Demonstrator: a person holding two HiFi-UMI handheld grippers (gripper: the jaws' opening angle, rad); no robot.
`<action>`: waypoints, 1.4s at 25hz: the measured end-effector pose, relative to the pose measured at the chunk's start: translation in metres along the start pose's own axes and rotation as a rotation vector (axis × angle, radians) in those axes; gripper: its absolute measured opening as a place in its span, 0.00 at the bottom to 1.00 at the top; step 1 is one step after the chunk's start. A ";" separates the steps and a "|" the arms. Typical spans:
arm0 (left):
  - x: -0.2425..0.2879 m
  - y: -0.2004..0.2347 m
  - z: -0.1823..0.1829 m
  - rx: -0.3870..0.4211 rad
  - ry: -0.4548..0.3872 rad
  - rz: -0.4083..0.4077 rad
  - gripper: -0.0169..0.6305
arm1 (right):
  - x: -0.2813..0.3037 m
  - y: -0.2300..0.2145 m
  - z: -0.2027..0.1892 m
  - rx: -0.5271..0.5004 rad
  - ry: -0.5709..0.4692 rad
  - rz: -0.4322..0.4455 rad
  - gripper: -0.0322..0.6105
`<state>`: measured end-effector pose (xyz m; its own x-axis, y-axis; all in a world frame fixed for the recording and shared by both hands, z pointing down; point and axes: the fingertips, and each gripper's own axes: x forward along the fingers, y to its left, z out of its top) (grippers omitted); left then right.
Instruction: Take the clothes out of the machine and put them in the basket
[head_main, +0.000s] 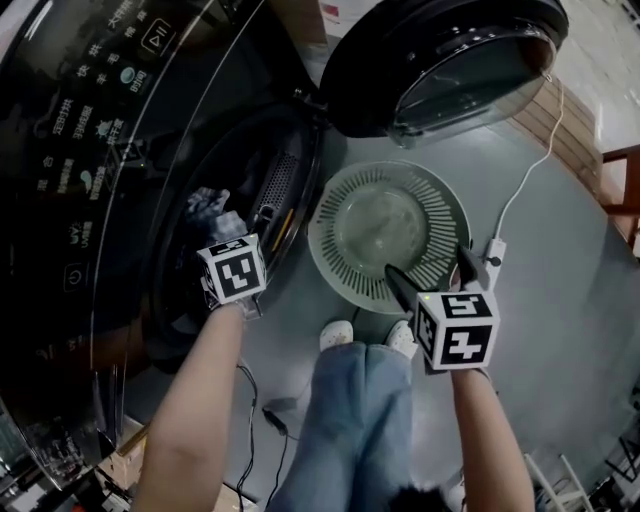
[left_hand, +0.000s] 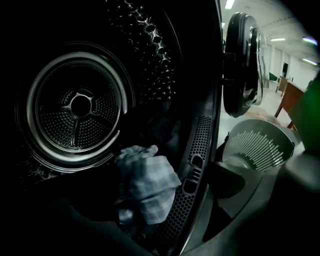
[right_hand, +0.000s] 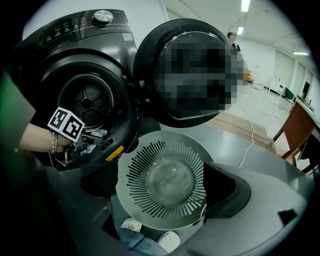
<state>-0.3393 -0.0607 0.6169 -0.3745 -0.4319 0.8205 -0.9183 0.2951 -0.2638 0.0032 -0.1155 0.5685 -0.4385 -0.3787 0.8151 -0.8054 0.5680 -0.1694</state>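
A light checked cloth (left_hand: 147, 182) lies bunched at the front lip of the dark drum (left_hand: 75, 107), with a darker garment (left_hand: 162, 125) behind it. My left gripper (left_hand: 160, 220) is inside the machine's opening, open, its jaws on either side of the checked cloth and not closed on it. In the head view that gripper (head_main: 228, 250) sits at the drum mouth just below the cloth (head_main: 212, 205). The round slotted grey basket (head_main: 440, 215) stands on the floor beside the machine and holds nothing. My right gripper (head_main: 432, 272) hovers open over the basket's near rim (right_hand: 165, 220).
The machine's round door (head_main: 450, 60) is swung open above the basket. A white cable and power strip (head_main: 495, 250) lie on the grey floor to the right. The person's legs and white shoes (head_main: 365, 340) are by the basket. A wooden table (right_hand: 300, 125) stands far right.
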 end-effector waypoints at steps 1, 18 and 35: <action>0.004 0.001 -0.001 0.002 0.000 0.000 0.90 | 0.001 0.001 -0.003 -0.002 0.005 0.002 0.87; -0.029 -0.023 0.020 -0.052 -0.068 -0.097 0.08 | -0.009 -0.004 -0.002 0.011 -0.004 -0.015 0.84; -0.088 -0.143 0.045 -0.149 -0.112 -0.344 0.08 | -0.047 -0.043 0.002 0.097 -0.056 -0.072 0.82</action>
<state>-0.1808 -0.1030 0.5595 -0.0674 -0.6154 0.7854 -0.9670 0.2340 0.1004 0.0572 -0.1232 0.5367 -0.3980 -0.4576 0.7951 -0.8691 0.4655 -0.1671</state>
